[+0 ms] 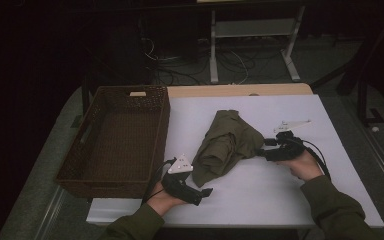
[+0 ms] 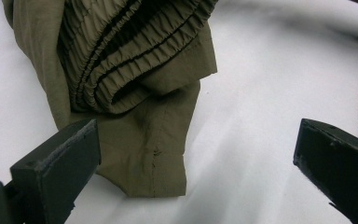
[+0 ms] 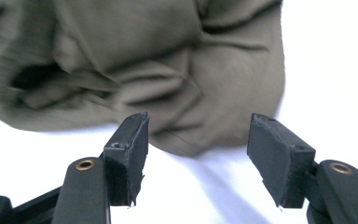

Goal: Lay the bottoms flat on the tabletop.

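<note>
A crumpled olive-green garment (image 1: 227, 145) lies in the middle of the white table (image 1: 260, 195). My left gripper (image 1: 206, 192) rests low at the garment's near left corner, pointing right. In the left gripper view its jaws (image 2: 196, 149) stand wide open, with the garment's hemmed corner (image 2: 163, 172) and gathered waistband (image 2: 135, 51) just ahead of them. My right gripper (image 1: 267, 148) sits at the garment's right edge, pointing left. In the right gripper view its jaws (image 3: 200, 128) are open and apart from the cloth, and a fold of the garment (image 3: 191, 107) lies just beyond the fingertips.
A brown woven basket (image 1: 160, 135) stands at the table's left, close beside my left hand. A small white piece (image 1: 292, 124) lies on the table behind my right gripper. Bare white tabletop stretches along the front and right.
</note>
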`<control>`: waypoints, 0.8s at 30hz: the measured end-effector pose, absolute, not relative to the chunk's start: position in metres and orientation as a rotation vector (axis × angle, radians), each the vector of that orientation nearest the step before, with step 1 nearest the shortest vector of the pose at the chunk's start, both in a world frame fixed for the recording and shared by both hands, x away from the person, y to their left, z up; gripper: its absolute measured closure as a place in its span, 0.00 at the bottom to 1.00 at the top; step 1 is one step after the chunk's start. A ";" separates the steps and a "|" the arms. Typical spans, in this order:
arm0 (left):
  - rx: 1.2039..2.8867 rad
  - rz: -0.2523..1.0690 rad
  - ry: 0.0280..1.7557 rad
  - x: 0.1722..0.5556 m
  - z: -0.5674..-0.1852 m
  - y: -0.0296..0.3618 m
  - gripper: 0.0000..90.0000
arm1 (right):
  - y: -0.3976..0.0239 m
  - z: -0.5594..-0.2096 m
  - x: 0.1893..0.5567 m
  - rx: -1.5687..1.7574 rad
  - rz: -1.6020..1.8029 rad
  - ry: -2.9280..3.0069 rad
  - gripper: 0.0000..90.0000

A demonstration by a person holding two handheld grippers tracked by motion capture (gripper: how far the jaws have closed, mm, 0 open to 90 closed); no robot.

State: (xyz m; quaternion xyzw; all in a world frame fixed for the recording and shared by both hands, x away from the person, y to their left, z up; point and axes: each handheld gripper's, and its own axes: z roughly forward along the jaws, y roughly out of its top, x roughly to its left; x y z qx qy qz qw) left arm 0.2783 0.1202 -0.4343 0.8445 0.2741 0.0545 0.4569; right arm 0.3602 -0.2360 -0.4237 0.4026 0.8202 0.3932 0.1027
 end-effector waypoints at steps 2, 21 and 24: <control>2.081 0.135 0.676 0.278 -0.434 0.120 0.00 | -0.238 -0.430 0.364 1.215 1.127 2.423 0.41; 2.080 0.137 0.678 0.278 -0.434 0.121 0.00 | -0.225 -0.446 0.378 1.170 1.045 2.497 0.95; 2.081 0.138 0.678 0.278 -0.434 0.121 0.00 | -0.232 -0.442 0.377 1.178 1.055 2.488 0.96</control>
